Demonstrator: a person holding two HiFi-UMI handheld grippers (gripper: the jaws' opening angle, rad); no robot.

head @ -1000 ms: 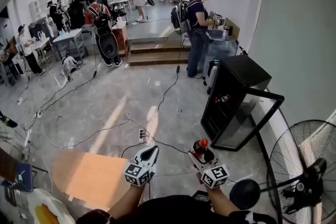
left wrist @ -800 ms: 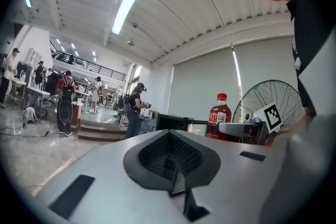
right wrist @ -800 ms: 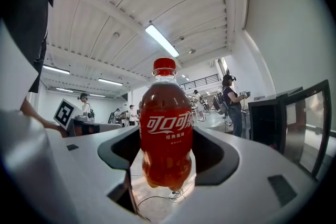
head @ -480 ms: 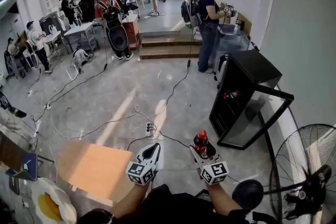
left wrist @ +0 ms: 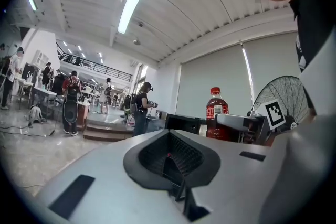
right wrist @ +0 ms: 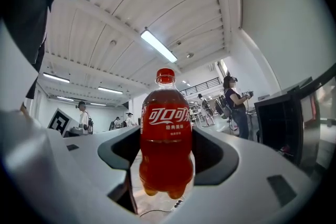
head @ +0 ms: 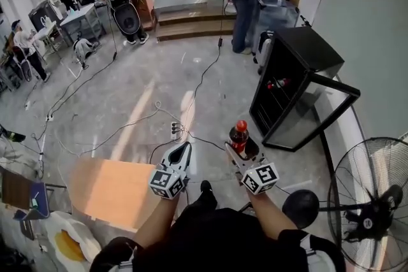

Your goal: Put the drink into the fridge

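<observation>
Our right hand-held gripper (head: 242, 153) clamps an upright, red-capped plastic cola bottle (head: 239, 135). Our left hand-held gripper (head: 183, 151) is closed on nothing. The black fridge (head: 299, 51) stands with its door open.

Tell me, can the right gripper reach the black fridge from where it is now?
Probably not yet. The right gripper, shut on the drink bottle, is apart from the fridge, with floor between. The door stands open, so stepping closer should do.

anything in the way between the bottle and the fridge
Nothing visible. The right gripper holds the cola bottle upright, the fridge has its door swung open, and only bare floor shows between them.
</observation>
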